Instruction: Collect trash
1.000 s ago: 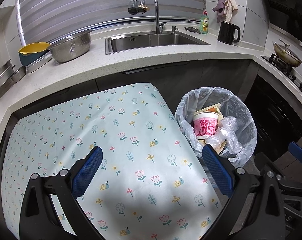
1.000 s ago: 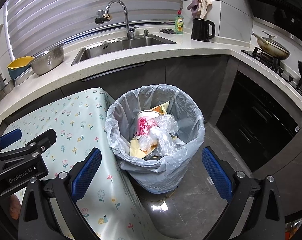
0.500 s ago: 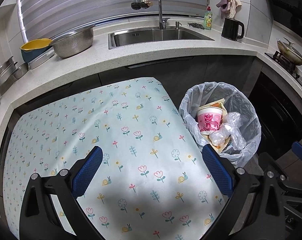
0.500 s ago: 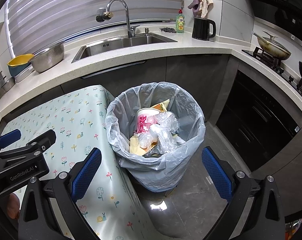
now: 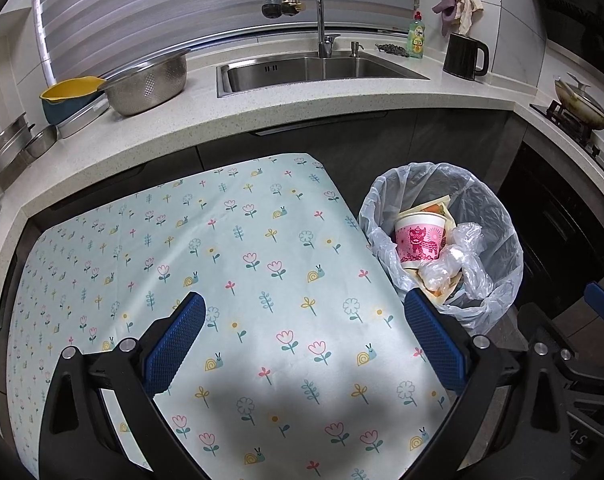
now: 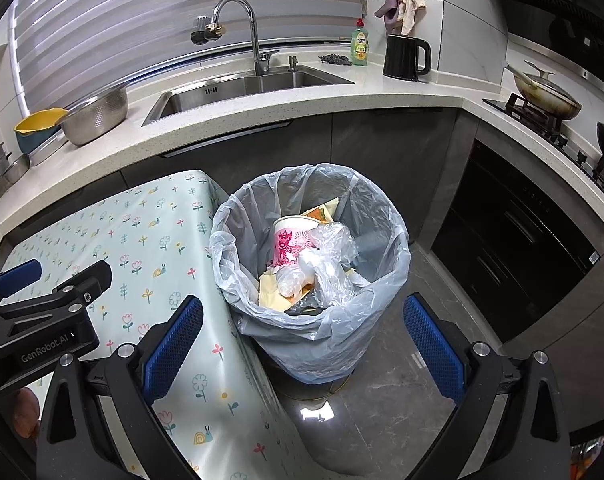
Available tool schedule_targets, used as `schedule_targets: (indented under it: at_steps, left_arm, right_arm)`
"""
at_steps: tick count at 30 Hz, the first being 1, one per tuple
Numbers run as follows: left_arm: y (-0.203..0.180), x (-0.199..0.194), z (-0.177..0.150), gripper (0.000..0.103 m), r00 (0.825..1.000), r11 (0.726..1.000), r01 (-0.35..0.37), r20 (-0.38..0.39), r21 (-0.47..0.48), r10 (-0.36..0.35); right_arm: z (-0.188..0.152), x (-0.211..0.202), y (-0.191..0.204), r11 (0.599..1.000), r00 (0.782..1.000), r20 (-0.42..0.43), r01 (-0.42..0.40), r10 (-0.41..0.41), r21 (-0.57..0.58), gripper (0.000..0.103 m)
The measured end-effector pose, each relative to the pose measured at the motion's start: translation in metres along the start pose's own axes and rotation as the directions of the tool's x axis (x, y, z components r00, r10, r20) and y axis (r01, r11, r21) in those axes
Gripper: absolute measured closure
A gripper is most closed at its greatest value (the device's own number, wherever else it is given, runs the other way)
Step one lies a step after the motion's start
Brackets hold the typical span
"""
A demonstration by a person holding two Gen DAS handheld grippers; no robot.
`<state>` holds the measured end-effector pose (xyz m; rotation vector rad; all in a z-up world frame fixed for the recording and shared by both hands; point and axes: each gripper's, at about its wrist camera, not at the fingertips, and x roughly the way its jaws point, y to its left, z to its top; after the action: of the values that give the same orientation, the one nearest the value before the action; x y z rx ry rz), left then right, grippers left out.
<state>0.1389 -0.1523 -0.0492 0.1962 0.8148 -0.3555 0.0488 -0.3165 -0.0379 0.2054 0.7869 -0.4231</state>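
One bin (image 6: 314, 336), lined with a translucent plastic bag (image 6: 382, 248), is seen standing on the floor (image 6: 402, 400) just beside the right edge of the bench (image 5: 261, 280). The trash is held inside it: one pink-printed paper cup (image 6: 291, 240) standing roughly upright, crumpled clear plastic wrap (image 6: 326, 264) lying against the cup's front, and pieces of yellowish paper or card (image 6: 271, 292) beneath and behind; their number cannot be told.

The bench is covered by one pale cloth printed with flowers and snails, and nothing is seen lying on the cloth in either view.

The left gripper (image 5: 302, 344) is held wide apart above the near part of the cloth, with nothing between its two blue pads (image 5: 173, 344). The right gripper (image 6: 302, 344) is likewise spread wide and empty, above the near side of the bin, its left finger over the cloth's edge and its right finger over the floor.

Behind, an L-shaped counter (image 6: 342, 100) is seen carrying one sink (image 6: 237, 88) with one curved tap (image 6: 241, 28), one steel colander (image 6: 95, 116), one yellow-and-blue bowl (image 6: 35, 128), one green soap bottle (image 6: 360, 46) and one black kettle (image 6: 404, 56). Two cloths (image 6: 400, 0) are hung on the wall above the kettle. One lidded pan (image 6: 546, 92) is set on the stove at the right.
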Motion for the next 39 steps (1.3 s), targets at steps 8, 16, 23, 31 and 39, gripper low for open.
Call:
schedule_targets:
  at_steps: [8, 16, 23, 31, 39]
  left_arm:
    - [-0.0015, 0.0017, -0.0003, 0.008, 1.0, 1.0, -0.004, 0.0, 0.004, 0.004]
    - [-0.0012, 0.0017, 0.0, 0.008, 1.0, 1.0, -0.005, 0.002, 0.005, 0.005]
    - [-0.0013, 0.0015, 0.0001, 0.008, 1.0, 1.0, -0.005, 0.003, 0.005, 0.005]
    - [-0.0018, 0.0003, 0.0, 0.008, 1.0, 1.0, -0.009, 0.009, 0.006, 0.009]
    - [-0.002, 0.0013, 0.0004, 0.008, 1.0, 1.0, -0.005, 0.008, 0.007, 0.005]
  right_arm:
    - [-0.0001, 0.0001, 0.0005, 1.0, 1.0, 0.001, 0.0, 0.0, 0.0, 0.006]
    - [0.0, 0.0, 0.0009, 1.0, 1.0, 0.0, 0.0, 0.0, 0.001, 0.006]
    - [-0.0007, 0.0007, 0.0008, 1.0, 1.0, 0.0, -0.001, 0.001, 0.002, 0.006]
    - [-0.0014, 0.0011, 0.0019, 1.0, 1.0, 0.0, -0.004, 0.004, 0.001, 0.006]
    - [-0.0011, 0.0035, 0.0038, 1.0, 1.0, -0.003, -0.002, 0.002, 0.005, 0.006]
